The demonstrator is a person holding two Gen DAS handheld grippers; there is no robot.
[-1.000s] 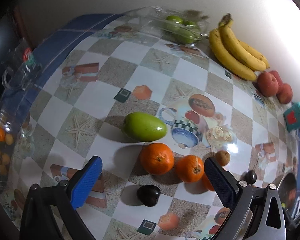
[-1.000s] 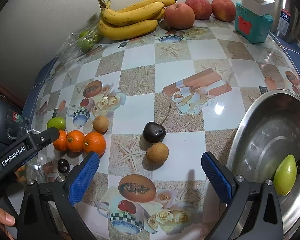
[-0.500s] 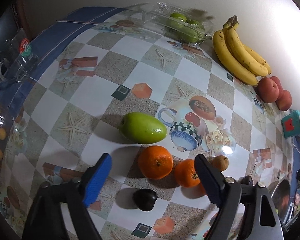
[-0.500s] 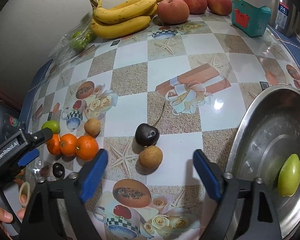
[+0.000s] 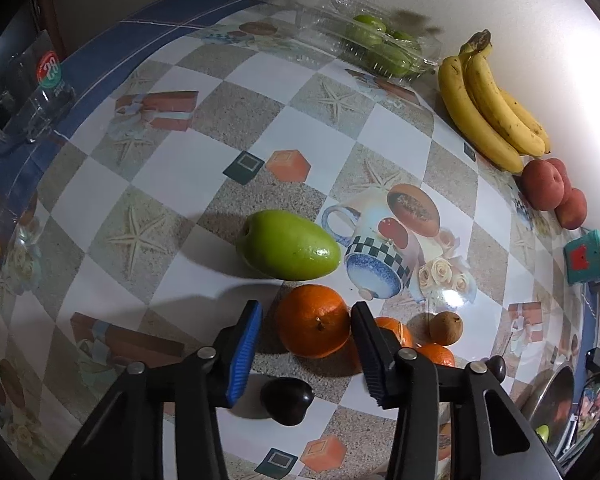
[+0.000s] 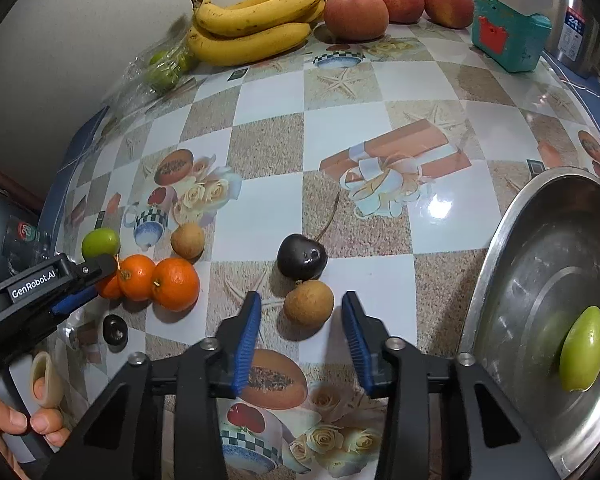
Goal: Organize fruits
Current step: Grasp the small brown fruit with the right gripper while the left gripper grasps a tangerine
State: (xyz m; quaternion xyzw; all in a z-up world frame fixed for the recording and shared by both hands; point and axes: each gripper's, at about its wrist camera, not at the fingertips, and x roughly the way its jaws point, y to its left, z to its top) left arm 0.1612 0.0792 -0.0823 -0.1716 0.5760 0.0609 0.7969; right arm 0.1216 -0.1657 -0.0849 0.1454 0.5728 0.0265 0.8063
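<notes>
Left gripper (image 5: 306, 344): jaws just narrowed around an orange (image 5: 313, 321), right pad against its peel, a sliver of gap at the left pad. Right gripper (image 6: 300, 330): jaws just narrowed either side of a small round brown fruit (image 6: 308, 303), not touching it. Dark glossy cherry (image 6: 302, 256) touching that fruit's far side. Smooth green oval fruit (image 5: 288, 245) just beyond the orange. "GenRobot.AI" printed on the left gripper's arm. Steel bowl (image 6: 496, 256) at the table's right edge.
</notes>
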